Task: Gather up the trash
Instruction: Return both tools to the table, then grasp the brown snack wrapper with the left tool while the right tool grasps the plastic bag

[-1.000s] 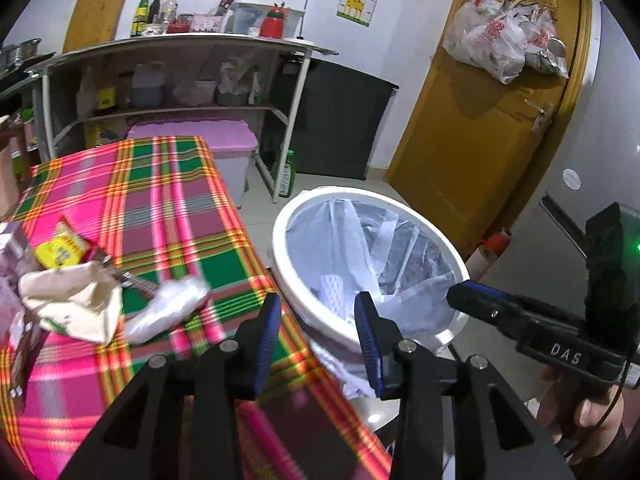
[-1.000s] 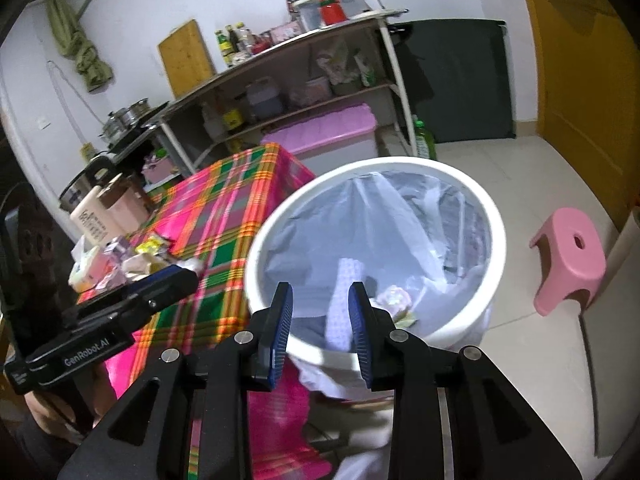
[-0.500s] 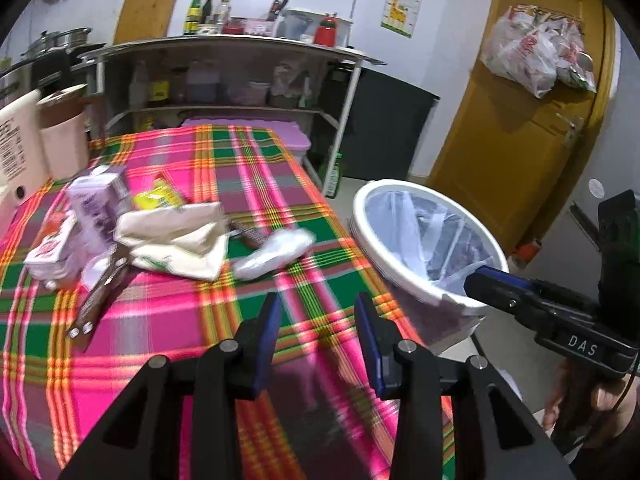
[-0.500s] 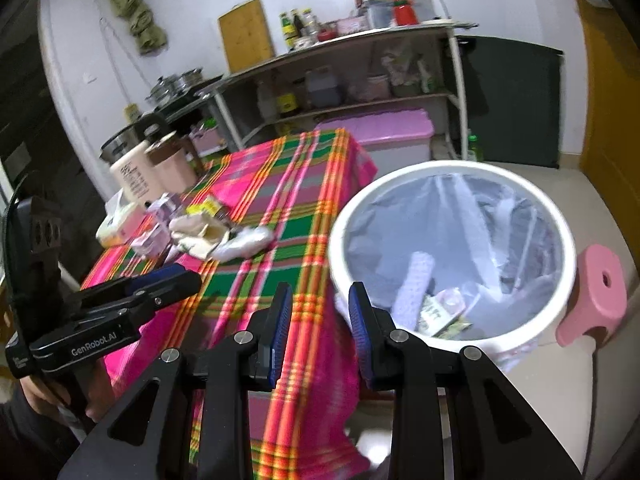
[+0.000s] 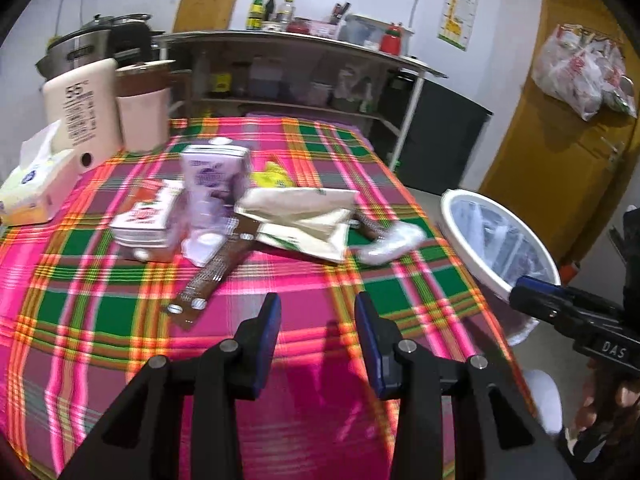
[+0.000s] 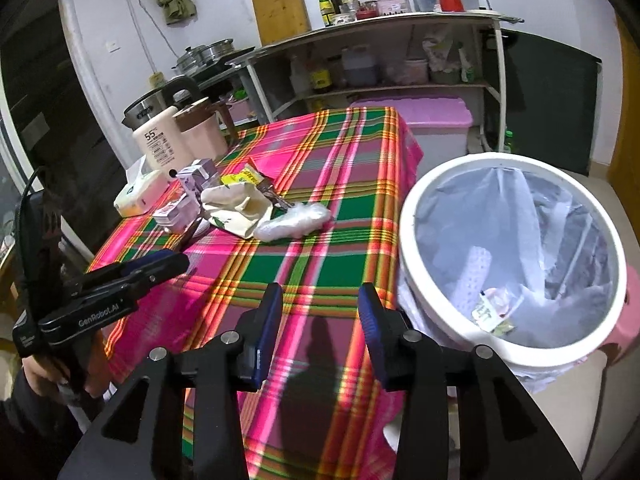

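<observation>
both the left gripper (image 5: 317, 320) and right gripper (image 6: 320, 312) are spread and hold nothing; trash pile (image 5: 296, 220) mid-frame, white bin (image 6: 516, 264) at right.

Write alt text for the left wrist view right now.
The open, empty left gripper hovers over a plaid tablecloth, pointing toward a trash pile: purple carton, cream paper bag, clear plastic wrapper. The white bin stands right.

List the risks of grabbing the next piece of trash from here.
The clear plastic wad touches the cream paper bag, so one grab may drag both. The purple carton stands upright amid the pile and could topple. The bin sits beside the table edge, so a careless swing might knock it.
</observation>
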`<state>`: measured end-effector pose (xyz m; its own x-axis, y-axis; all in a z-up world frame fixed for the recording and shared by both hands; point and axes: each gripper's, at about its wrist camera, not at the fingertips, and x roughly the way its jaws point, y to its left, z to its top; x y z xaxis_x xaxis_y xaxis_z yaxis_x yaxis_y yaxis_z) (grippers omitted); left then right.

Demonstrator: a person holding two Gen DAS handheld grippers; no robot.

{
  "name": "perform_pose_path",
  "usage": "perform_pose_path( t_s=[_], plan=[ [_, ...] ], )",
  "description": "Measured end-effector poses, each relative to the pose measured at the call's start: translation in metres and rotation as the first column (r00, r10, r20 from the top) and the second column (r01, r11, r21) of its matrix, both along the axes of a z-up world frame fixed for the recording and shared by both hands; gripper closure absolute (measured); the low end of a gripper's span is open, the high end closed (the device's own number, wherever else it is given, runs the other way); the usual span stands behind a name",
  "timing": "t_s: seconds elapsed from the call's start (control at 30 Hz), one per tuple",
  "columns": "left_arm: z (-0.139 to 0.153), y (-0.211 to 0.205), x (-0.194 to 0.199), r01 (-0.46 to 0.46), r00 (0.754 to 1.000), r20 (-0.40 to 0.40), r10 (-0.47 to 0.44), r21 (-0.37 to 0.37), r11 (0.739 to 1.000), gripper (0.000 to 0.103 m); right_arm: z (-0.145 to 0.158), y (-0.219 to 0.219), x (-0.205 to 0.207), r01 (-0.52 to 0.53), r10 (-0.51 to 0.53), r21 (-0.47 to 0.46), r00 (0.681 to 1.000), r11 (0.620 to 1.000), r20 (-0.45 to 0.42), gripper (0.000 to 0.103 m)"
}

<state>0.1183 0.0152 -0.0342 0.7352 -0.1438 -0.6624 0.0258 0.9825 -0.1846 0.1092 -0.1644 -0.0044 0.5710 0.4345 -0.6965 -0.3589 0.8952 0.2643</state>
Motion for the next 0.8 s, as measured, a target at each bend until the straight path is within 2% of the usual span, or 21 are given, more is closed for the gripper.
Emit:
perform_pose_path(
  t_s=[0.4,0.53,0.63,0.8],
  plan=[
    [-0.011,0.045,0.022,-0.103,0.994,-0.019,0.105,0.085,0.991,0.058,-0.008,0.024,0.025,-0.007,0.008,0.007,0.999,1.000,-0.054,0.063],
    [-0.020,0.053,0.032,-0.082,0.993,-0.080,0.086,0.053,0.995,0.058,-0.013,0.033,0.035,-0.008,0.009,0.013,0.997,1.000,-0.076,0.063],
    [-0.026,0.050,0.037,-0.072,0.989,-0.128,0.080,0.062,0.995,0.058,-0.017,0.041,0.043,-0.010,0.012,0.021,0.995,1.000,-0.096,0.063],
    [-0.025,0.042,0.030,-0.034,0.993,-0.113,0.040,0.047,0.998,0.059,-0.024,0.054,0.056,-0.010,0.014,0.030,0.992,0.999,-0.127,0.063]
  ],
)
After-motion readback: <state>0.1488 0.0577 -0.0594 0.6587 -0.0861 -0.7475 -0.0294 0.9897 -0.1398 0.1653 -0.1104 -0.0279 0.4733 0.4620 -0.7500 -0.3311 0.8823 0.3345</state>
